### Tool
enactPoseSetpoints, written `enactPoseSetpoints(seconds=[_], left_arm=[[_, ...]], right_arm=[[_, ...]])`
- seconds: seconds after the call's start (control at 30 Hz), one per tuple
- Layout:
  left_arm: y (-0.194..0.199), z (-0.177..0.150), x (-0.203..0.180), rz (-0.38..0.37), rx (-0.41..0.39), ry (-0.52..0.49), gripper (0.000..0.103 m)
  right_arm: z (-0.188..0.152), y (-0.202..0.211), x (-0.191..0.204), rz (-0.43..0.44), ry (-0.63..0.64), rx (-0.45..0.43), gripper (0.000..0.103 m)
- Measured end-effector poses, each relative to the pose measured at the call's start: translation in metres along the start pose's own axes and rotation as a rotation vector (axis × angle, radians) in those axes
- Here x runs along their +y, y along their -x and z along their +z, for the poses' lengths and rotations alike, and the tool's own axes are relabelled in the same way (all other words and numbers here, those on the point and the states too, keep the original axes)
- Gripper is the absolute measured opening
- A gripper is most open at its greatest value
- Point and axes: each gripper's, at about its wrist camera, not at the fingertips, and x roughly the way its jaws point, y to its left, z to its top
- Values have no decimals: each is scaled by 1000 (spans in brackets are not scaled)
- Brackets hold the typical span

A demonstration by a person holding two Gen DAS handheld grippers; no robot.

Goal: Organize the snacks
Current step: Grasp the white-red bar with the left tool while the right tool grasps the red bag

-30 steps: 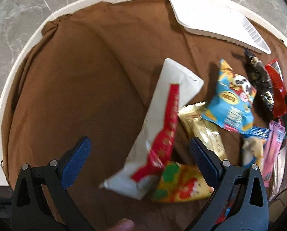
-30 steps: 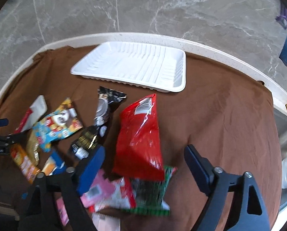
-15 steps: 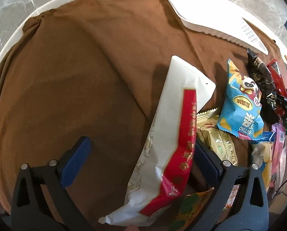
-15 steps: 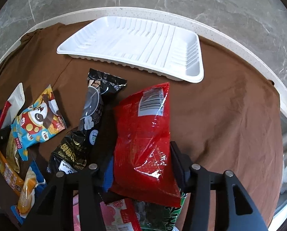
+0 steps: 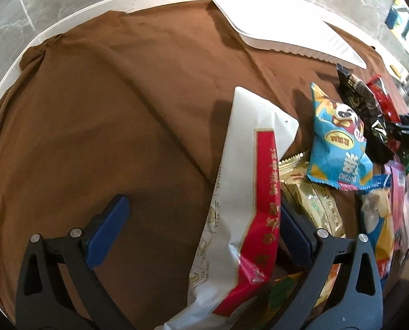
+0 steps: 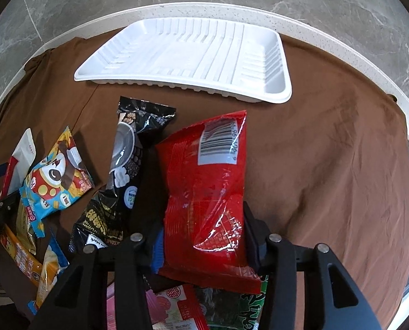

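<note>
While its jaws have just been closing, the right gripper (image 6: 203,243) pinches the red packet (image 6: 207,189) on the brown cloth (image 6: 328,165); the left gripper (image 5: 201,231) stands wide, one pad touching the white packet (image 5: 242,192).

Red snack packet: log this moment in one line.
right hand-held gripper: shut on red snack packet | left hand-held gripper: open astride white-and-red packet | white tray: empty

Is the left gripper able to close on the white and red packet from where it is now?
Probably yes. The left gripper stands open around the white and red packet, nothing lying over it; the far pad has bare cloth beside it.
</note>
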Motion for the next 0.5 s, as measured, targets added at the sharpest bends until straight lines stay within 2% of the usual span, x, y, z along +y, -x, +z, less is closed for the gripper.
enactPoseSetpoints(seconds=[0.07, 0.1, 0.13, 0.17, 0.2, 0.23, 0.3, 0.33, 0.4, 0.43, 0.47, 0.5], left_arm=[[3, -1, -5, -8, -4, -16, 88], [4, 1, -5, -10, -5, -23, 84], [5, 3, -6, -16, -9, -27, 74], [6, 2, -7, -15, -13, -30, 60], [8, 3, -6, -14, -22, -31, 52], [9, 5, -6, -10, -25, -26, 46], [8, 7, -7, -10, -16, -28, 46], [8, 8, -8, -10, -16, -32, 46], [8, 9, -8, -12, -13, -32, 46], [8, 10, -9, -12, -12, -33, 46], [8, 11, -9, -11, -12, -39, 46], [7, 11, -11, -14, -13, -42, 46]], right_arm=[[1, -1, 0, 16, 4, 14, 56], [3, -2, -1, 33, 3, 24, 67], [5, -4, -1, 53, 8, 37, 73], [5, -6, 1, 58, 18, 50, 84], [5, -9, 4, 61, 31, 62, 93], [5, -11, 7, 59, 41, 72, 96], [6, -13, 10, 42, 50, 72, 96], [7, -13, 9, 43, 45, 72, 96], [8, -8, 5, 18, 17, 39, 74], [7, -6, 3, 16, 15, 35, 69], [9, -4, -1, 11, 13, 25, 52], [10, -4, -3, 12, 6, 28, 50]])
